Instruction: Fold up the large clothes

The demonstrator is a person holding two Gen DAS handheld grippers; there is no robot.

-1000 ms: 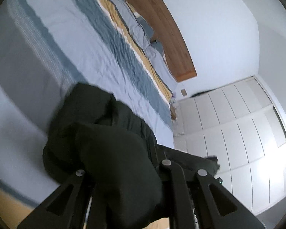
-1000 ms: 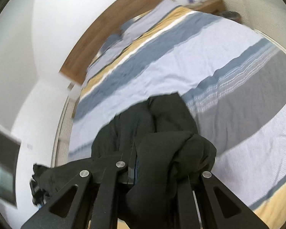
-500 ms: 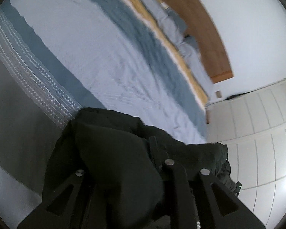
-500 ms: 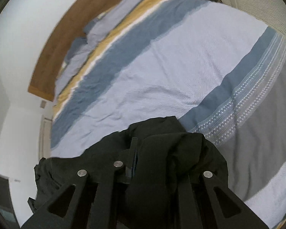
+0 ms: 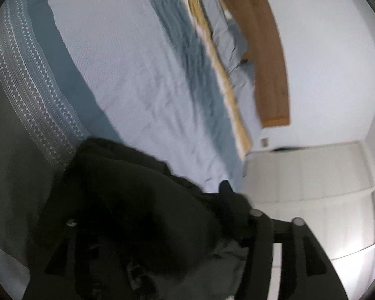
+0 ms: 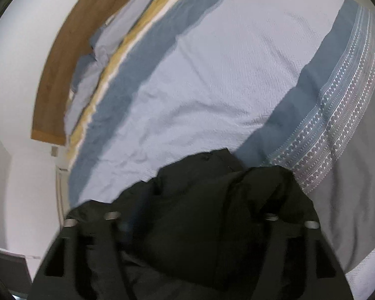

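A large black garment [image 5: 127, 200] is bunched up above the striped bedspread [image 5: 127, 57]. It drapes over my left gripper [image 5: 162, 227] and hides most of its fingers. In the right wrist view the same black garment [image 6: 212, 215] is heaped between and over the fingers of my right gripper [image 6: 190, 222]. Both grippers hold the cloth up over the bedspread [image 6: 212, 75]. The fingertips of both are hidden by fabric, so the jaw gap cannot be read directly.
The bed has blue, pale blue, grey and yellow stripes, with pillows [image 5: 227, 32] by a wooden headboard [image 5: 270, 50]. White wardrobe doors [image 5: 312, 187] stand beside the bed. A white wall [image 6: 20, 62] lies behind the headboard.
Both grippers have carried the garment further over the bed. The bedspread fills more of both views and the garment has spread wider across the fingers.
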